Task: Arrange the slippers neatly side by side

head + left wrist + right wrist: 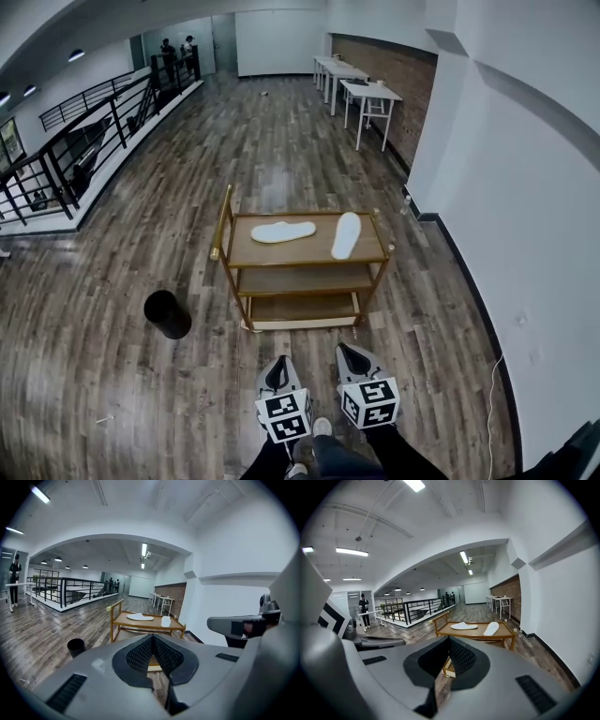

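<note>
On the top shelf of a low wooden cart (309, 249) lie two white slippers, the things this task concerns. One slipper (283, 232) rests toward the cart's left end, turned crosswise along the shelf. The other slipper (346, 234) rests near the cart's right end, pointing away from the viewer. They sit apart, not touching, at roughly a right angle to each other, so they are not yet arranged.

A person stands on the wood floor a little way back from the cart's near side, holding a tool in each hand. The left gripper (278, 367) has its jaws pressed together with nothing between them. The right gripper (352, 356) is the same: jaws closed, empty. Both point toward the cart and are well short of it.

This looks like the approach step, before any slipper is touched. The next move likely calls for coming up to the cart, parting the jaws, and taking hold of one slipper so it can be turned to match its partner and set just beside it.

Counted: two slippers, one cart with three shelves, two grippers, and one black bin (167, 314) on the floor off the cart's left side. White tables (366, 94) stand far beyond the cart, too distant to count surely.
</note>
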Demonstrator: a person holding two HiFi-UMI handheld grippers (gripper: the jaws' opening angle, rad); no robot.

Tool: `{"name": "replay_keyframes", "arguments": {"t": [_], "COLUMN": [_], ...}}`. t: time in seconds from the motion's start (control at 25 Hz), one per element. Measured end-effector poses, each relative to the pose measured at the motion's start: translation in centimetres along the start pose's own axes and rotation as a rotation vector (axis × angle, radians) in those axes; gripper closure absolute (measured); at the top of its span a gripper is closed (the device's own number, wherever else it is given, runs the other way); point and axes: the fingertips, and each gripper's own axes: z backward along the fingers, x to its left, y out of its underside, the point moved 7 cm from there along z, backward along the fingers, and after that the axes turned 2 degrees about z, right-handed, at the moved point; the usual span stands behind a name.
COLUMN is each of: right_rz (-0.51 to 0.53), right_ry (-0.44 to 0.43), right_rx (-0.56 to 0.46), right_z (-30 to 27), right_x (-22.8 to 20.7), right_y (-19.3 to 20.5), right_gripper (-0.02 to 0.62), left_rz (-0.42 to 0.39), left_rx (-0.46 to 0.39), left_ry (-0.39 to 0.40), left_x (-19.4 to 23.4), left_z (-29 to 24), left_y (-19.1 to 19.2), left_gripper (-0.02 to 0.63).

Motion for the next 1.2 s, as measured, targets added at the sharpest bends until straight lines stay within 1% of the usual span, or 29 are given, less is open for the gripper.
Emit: {"name": "replay_keyframes", "arguments": {"t": [0.24,0.6,0.88,1.2], "right_rz": [0.004,0.007,0.018,0.009], "right_ry": [-0.027,-0.054,-0.065,-0.062], "right_rx": [-0.004,-0.003,0.000,0.012], "right_z": [-4.0,-9.1,-10.7,-12.8], "right_x": [-3.4,-7.4,-9.2,-10.3], "right_y": [-1.9,-3.8,-4.3,-4.4], "right_gripper": [0.597,0.597,0.597,0.597], "left_rz": [-0.004,0.008,0.025,0.029], "left_rx": [-0.009,-0.012,-0.001,0.013], "left_ry": [-0.026,-0.050,-0.065,-0.069], "left_x": [-0.9,-1.8,-2.5,-2.1], "left_z": [-4.5,-10.2,-12.4,-14.8], "left_y": [-2.2,-3.9,-4.0,-4.5], "left_gripper": [0.606,0.606,0.606,0.606]}}
